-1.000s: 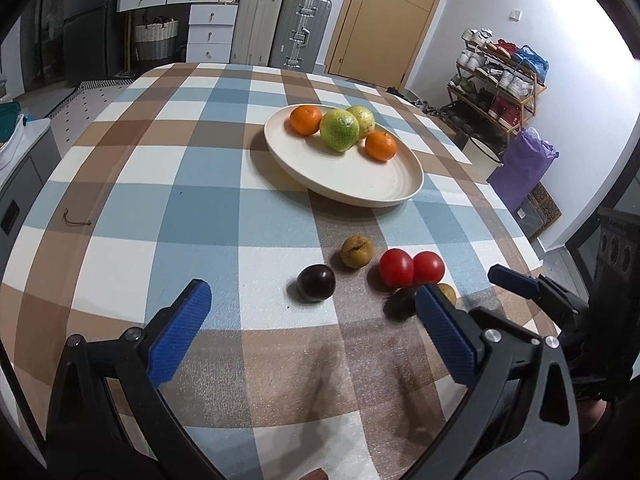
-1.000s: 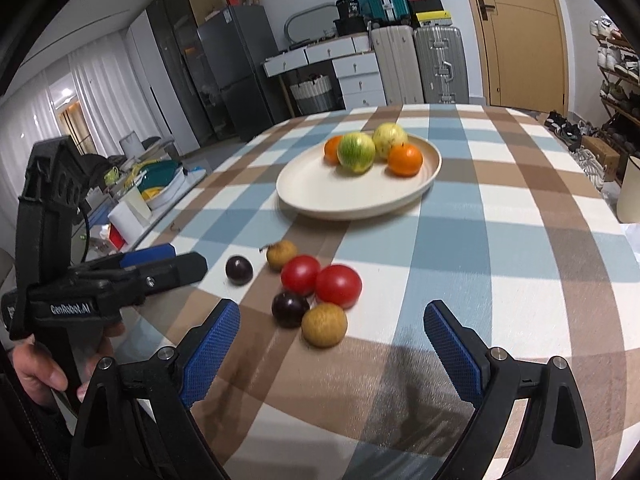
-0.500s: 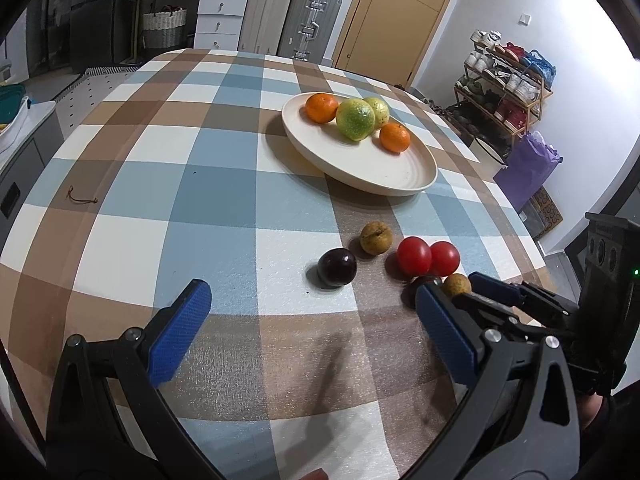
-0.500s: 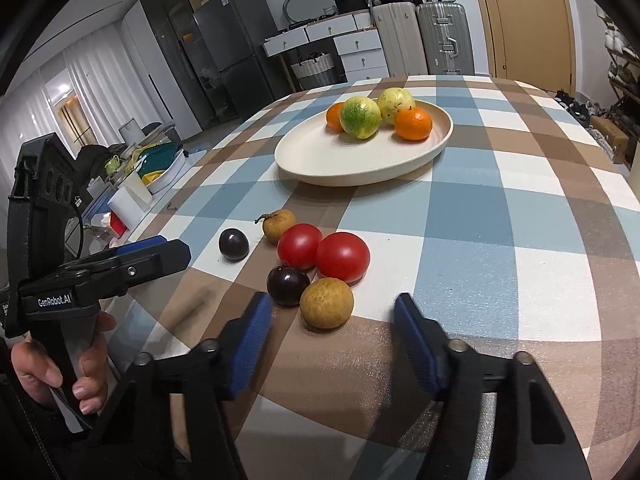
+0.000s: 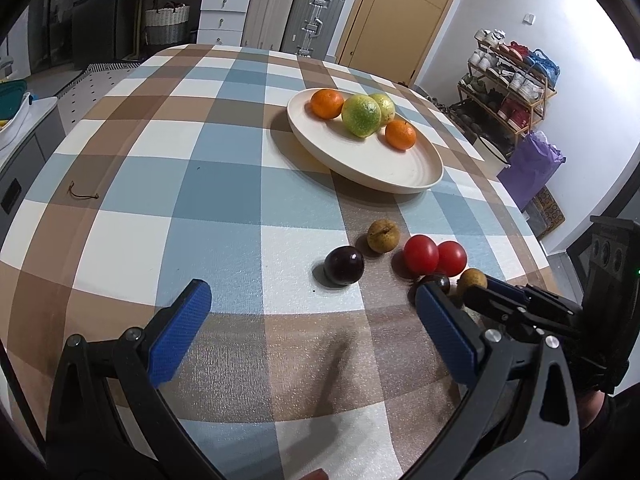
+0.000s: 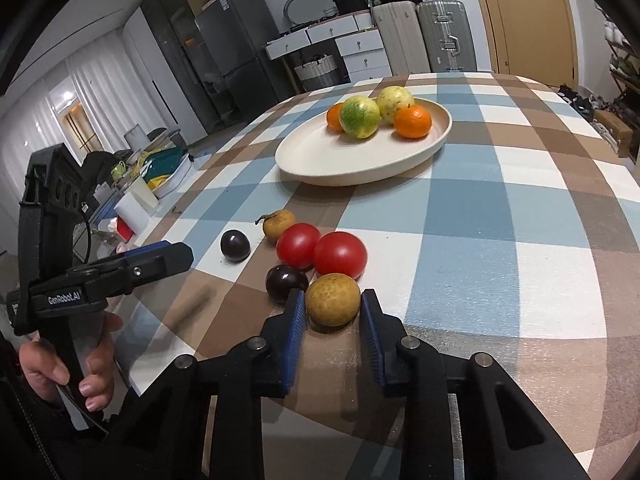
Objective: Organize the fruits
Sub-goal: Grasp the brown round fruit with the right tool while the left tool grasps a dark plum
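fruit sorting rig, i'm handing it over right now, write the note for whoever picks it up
Right gripper: fingers shut on the brown round fruit, which sits on the tablecloth, not yet lifted.
Left gripper: open, empty, hovering over the cloth short of the loose fruit.
Plate: holds two oranges, a green fruit and a yellow fruit.
Loose on the cloth: two tomatoes, two dark plums and a second brown fruit with a stem.
Left to do, most likely: carry the gripped fruit to the plate, then the other five.
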Action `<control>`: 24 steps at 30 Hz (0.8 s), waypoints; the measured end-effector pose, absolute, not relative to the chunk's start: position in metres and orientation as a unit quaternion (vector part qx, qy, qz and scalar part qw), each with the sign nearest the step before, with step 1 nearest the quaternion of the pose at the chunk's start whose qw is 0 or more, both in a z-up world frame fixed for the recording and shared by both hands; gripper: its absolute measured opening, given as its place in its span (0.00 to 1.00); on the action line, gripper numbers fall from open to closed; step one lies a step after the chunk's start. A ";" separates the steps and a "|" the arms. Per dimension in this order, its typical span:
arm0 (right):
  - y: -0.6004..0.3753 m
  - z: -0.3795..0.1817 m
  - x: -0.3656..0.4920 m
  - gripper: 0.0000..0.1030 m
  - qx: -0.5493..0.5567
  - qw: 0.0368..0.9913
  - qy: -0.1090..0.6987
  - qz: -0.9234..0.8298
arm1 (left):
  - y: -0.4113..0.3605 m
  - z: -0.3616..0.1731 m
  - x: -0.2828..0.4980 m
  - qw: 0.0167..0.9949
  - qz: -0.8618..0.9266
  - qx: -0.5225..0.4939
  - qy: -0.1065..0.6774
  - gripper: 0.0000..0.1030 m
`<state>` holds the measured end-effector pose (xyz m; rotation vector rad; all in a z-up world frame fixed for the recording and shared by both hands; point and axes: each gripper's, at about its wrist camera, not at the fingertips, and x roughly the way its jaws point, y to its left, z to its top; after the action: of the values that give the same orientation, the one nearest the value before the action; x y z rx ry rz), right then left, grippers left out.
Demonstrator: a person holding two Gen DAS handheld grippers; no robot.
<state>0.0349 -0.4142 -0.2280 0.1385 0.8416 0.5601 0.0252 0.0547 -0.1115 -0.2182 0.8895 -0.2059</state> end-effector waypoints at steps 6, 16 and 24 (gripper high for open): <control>-0.416 -0.225 0.034 0.28 0.068 0.875 0.396 0.270 | 0.048 -0.115 0.030 0.889 -0.102 -0.096 0.436 0.99; -0.419 -0.219 0.033 0.28 0.070 0.880 0.382 0.273 | 0.033 -0.118 0.043 0.890 -0.113 -0.070 0.437 0.99; -0.430 -0.220 0.037 0.28 0.083 0.881 0.381 0.267 | 0.027 -0.122 0.055 0.890 -0.101 -0.043 0.442 0.96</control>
<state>0.0366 -0.4301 -0.2203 0.1727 0.7933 0.5555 0.0549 0.0270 -0.1217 -0.0900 0.9179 -0.2106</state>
